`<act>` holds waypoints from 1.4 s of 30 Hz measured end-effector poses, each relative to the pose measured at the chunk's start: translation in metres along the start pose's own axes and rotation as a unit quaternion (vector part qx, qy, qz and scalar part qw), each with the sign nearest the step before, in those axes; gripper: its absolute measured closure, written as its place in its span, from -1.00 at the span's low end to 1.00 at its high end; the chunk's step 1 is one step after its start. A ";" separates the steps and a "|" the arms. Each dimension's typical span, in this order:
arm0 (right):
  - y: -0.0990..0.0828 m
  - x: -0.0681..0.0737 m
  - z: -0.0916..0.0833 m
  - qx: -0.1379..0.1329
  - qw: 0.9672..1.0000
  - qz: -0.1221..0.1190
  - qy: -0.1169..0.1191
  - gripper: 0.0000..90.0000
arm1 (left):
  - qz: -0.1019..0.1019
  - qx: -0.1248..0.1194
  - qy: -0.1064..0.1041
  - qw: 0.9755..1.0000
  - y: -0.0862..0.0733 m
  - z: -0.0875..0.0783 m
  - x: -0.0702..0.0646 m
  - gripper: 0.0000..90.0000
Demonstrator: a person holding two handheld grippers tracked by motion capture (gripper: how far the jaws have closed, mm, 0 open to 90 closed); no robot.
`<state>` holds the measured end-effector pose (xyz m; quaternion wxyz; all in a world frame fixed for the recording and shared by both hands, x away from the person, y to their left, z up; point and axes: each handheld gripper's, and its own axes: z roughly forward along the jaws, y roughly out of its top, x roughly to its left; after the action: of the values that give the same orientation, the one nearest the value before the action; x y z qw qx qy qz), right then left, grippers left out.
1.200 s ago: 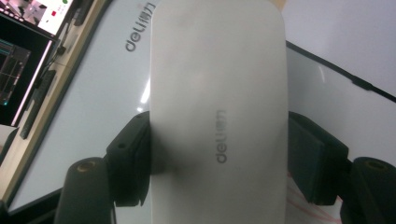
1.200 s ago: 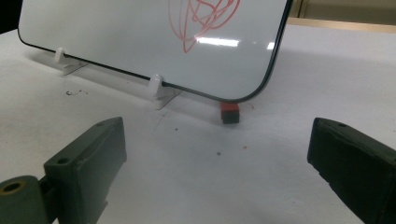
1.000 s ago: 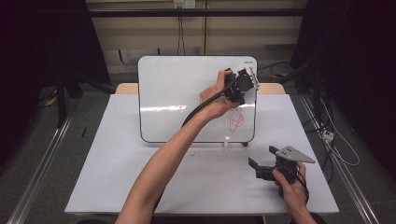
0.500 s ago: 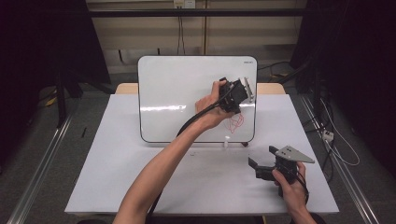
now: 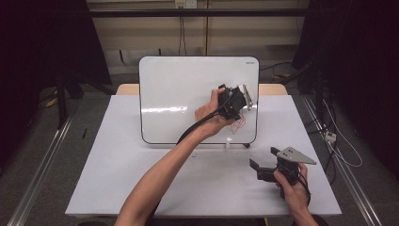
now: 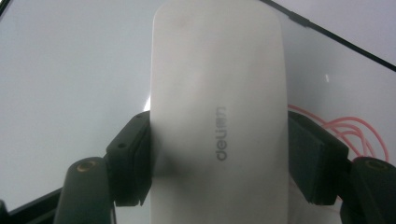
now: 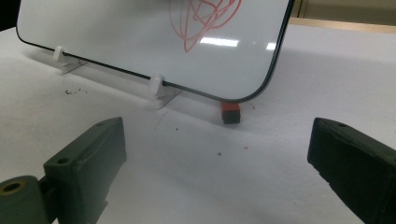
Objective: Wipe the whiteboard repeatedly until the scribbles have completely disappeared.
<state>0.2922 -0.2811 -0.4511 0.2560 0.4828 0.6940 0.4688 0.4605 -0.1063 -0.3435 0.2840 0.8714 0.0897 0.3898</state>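
Counts: I've got one whiteboard [image 5: 188,94], one white eraser [image 6: 217,116], two grippers, and one small red-and-black block [image 7: 230,113] at the board's lower corner. Two white clips [image 7: 156,84] hold the board's bottom edge in my right gripper view.

Eraser, where: clamped in my left gripper [image 5: 244,98], pressed up by the right side of the board, just above the red scribble [image 5: 236,123].

Eraser, direction: its long axis runs straight out along the jaws, away from my hand, with the printed logo running lengthwise too. I think its flat face is against the board, but the close-up is too blurry to swear by.

Left fingers: closed tight on the eraser's two long sides.

Right gripper [image 5: 264,165]: jaws spread wide with nothing between them, hovering low over the table, pointed at the board.

Surface: white table [image 5: 117,179], a few dark specks near the board's foot.

Room: dim, black curtains at both sides, cables on a grey floor, metal rails along the table.
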 end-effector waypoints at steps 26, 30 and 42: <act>0.000 0.001 0.002 0.000 1.000 0.000 -0.001 -0.89 | -0.022 -0.020 0.013 0.999 -0.018 -0.004 -0.027 -0.31; 0.000 0.001 0.001 0.001 1.000 -0.002 0.000 -0.89 | -0.026 -0.019 0.009 0.999 -0.017 -0.003 -0.025 -0.31; 0.000 0.000 0.001 0.000 1.000 -0.003 0.000 -0.89 | -0.028 -0.009 0.006 1.000 -0.006 -0.002 -0.006 -0.31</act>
<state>0.2929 -0.2803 -0.4510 0.2569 0.4805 0.6957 0.4680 0.4552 -0.1032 -0.3497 0.3023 0.8634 0.1123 0.3881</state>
